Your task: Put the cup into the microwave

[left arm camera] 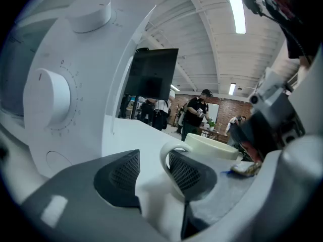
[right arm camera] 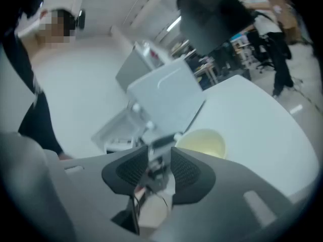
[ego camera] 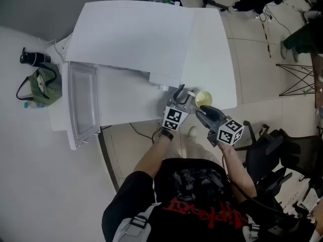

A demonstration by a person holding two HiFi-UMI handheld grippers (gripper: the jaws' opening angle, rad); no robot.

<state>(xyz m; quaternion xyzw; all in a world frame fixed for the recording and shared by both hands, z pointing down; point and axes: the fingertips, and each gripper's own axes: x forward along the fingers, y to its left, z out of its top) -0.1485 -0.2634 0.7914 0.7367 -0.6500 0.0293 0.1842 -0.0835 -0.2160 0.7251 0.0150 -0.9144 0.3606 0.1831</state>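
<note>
A pale yellow cup (ego camera: 203, 99) stands near the front edge of the white table (ego camera: 212, 49), to the right of the white microwave (ego camera: 131, 39), whose door (ego camera: 83, 105) hangs open at the left. My left gripper (ego camera: 180, 93) is at the cup's left side. In the left gripper view it (left arm camera: 151, 168) is open, with the cup's handle (left arm camera: 169, 158) between the jaws, close to the right pad. My right gripper (ego camera: 200, 113) hovers just in front of the cup, apart from it. Its jaws (right arm camera: 160, 168) stand narrowly open with nothing between them, and the cup (right arm camera: 202, 142) lies beyond.
The microwave's control panel with two knobs (left arm camera: 48, 100) rises just left of the left gripper. A green bag (ego camera: 44, 83) and a black object (ego camera: 34, 58) lie on the floor at the left. A black chair (ego camera: 282, 155) stands to the right of the person.
</note>
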